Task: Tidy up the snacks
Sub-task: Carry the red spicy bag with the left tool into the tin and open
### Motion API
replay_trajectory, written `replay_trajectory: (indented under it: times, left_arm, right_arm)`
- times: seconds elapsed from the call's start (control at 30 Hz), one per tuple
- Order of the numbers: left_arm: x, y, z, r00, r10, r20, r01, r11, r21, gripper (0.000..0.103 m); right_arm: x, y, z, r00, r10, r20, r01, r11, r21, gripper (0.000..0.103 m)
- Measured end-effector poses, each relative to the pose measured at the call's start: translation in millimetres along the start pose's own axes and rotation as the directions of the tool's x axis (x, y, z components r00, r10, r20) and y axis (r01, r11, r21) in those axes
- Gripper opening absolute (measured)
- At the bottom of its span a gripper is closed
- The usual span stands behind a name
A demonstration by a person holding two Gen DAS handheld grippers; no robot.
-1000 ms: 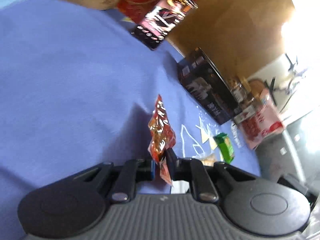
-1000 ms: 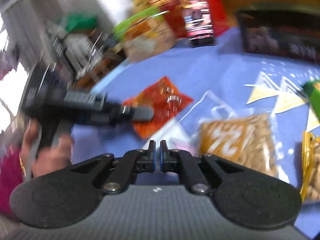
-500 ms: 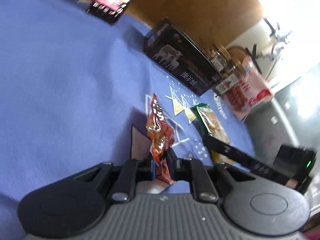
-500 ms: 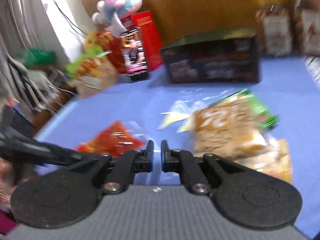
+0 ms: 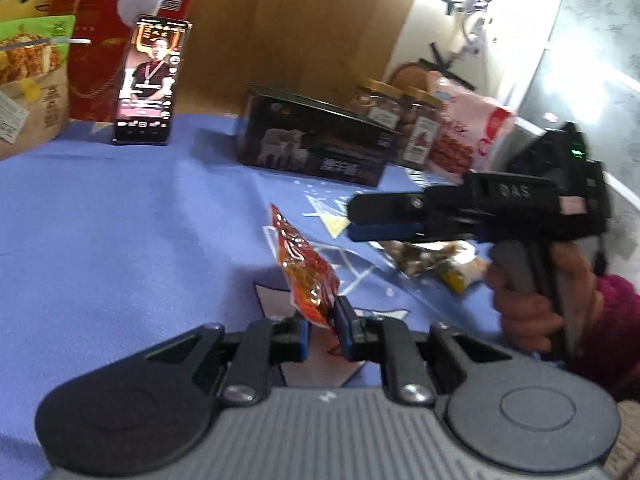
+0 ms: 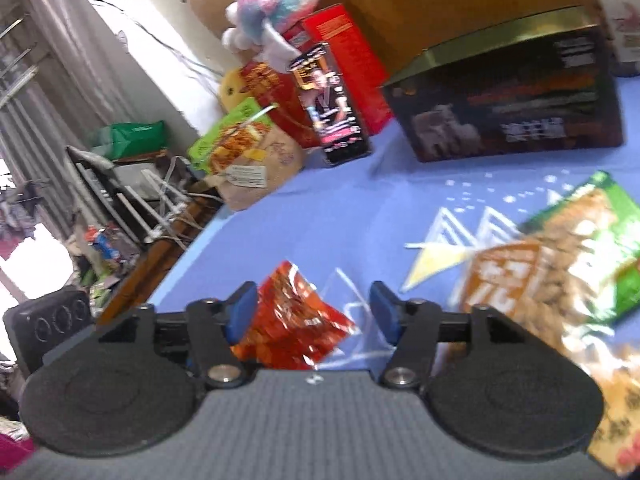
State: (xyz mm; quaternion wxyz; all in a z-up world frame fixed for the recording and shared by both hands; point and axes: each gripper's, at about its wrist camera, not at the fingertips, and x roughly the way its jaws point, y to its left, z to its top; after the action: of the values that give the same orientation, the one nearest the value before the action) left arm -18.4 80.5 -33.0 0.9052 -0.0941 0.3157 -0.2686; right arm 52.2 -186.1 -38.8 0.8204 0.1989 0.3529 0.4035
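- Our left tool (image 5: 323,334) pinches the near corner of the red snack packet (image 5: 306,270), holding it on edge above the blue tabletop (image 5: 120,220).
- Our right tool (image 6: 314,312) has just been opening and stands wide; the same packet (image 6: 294,326) shows between its jaws, which do not press on it.
- To the right lie the nut packets (image 6: 560,264); the dark box (image 6: 516,108) stands at the far side.

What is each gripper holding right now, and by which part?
The left gripper pinches the red snack packet by its bottom edge. The right gripper holds nothing; its jaws have just been opening, with that packet between them.
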Motion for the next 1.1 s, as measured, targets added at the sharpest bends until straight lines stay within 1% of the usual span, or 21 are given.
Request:
replay_trajectory:
  times: [0.1, 0.2, 0.3, 0.33, 0.4, 0.47, 0.5, 0.53, 0.6, 0.63, 0.67, 0.77, 0.8, 0.87, 1.0, 1.1]
  left_arm:
    - [-7, 4, 1, 0.998, -0.063, 0.005, 0.063, 0.998, -0.022, 0.013]
    - [-13, 6, 4, 0.991, -0.132, 0.032, 0.134, 0.989, -0.06, 0.013]
    - [-10, 12, 5, 0.986, -0.163, 0.041, 0.167, 0.98, -0.112, 0.013]
    - [-8, 16, 5, 0.987, -0.159, 0.039, 0.163, 0.978, -0.132, 0.013]
    - [-3, 25, 6, 0.992, -0.127, 0.022, 0.128, 0.974, -0.186, 0.013]
    - [2, 36, 8, 0.996, -0.093, 0.004, 0.092, 0.965, -0.245, 0.014]
    - [4, 42, 8, 0.996, -0.091, -0.006, 0.085, 0.957, -0.276, 0.015]
    - [6, 45, 9, 0.996, -0.088, -0.01, 0.081, 0.951, -0.297, 0.015]
    - [6, 48, 11, 0.996, -0.085, -0.008, 0.079, 0.952, -0.297, 0.016]
    - [6, 46, 13, 0.996, -0.086, -0.008, 0.08, 0.954, -0.289, 0.016]
    - [7, 46, 14, 0.996, -0.093, -0.007, 0.087, 0.954, -0.287, 0.016]
    - [12, 41, 26, 0.994, -0.105, -0.013, 0.097, 0.957, -0.272, 0.016]
    - [14, 39, 33, 0.994, -0.106, -0.013, 0.099, 0.96, -0.263, 0.017]
    - [21, 36, 50, 0.993, -0.121, -0.008, 0.115, 0.963, -0.245, 0.017]
    - [40, 24, 100, 0.99, -0.142, 0.01, 0.141, 0.976, -0.165, 0.017]
    - [66, 9, 146, 0.991, -0.135, 0.024, 0.137, 0.986, -0.097, 0.018]
  right_arm:
    - [8, -5, 3, 0.998, 0.061, -0.02, -0.061, 0.997, 0.04, 0.069]
    - [13, -10, 4, 0.995, 0.097, -0.032, -0.095, 0.993, 0.075, 0.069]
    - [16, -10, 3, 0.989, 0.139, -0.056, -0.134, 0.987, 0.091, 0.069]
    - [17, -10, 2, 0.986, 0.152, -0.069, -0.146, 0.986, 0.086, 0.069]
    - [19, -8, 0, 0.979, 0.178, -0.101, -0.17, 0.982, 0.086, 0.07]
    - [15, -5, -2, 0.981, 0.164, -0.1, -0.158, 0.986, 0.059, 0.07]
    - [14, -4, -3, 0.982, 0.159, -0.098, -0.154, 0.987, 0.054, 0.068]
    - [12, -4, -3, 0.983, 0.155, -0.098, -0.151, 0.987, 0.055, 0.066]
    - [11, -6, -4, 0.987, 0.122, -0.108, -0.117, 0.992, 0.053, 0.046]
    - [9, -7, -4, 0.988, 0.106, -0.109, -0.101, 0.993, 0.053, 0.041]
    - [7, -8, -4, 0.99, 0.095, -0.105, -0.09, 0.995, 0.054, 0.032]
    - [-3, -9, 0, 0.994, 0.083, -0.068, -0.079, 0.995, 0.061, 0.029]
    - [-7, -8, 4, 0.996, 0.078, -0.049, -0.075, 0.996, 0.054, 0.026]
    - [-17, -7, 15, 0.998, 0.058, -0.005, -0.057, 0.997, 0.049, 0.026]
    - [-36, -6, 49, 0.995, -0.008, 0.102, 0.007, 1.0, 0.011, 0.026]
    - [-50, -15, 79, 0.977, -0.069, 0.199, 0.073, 0.997, -0.015, 0.026]
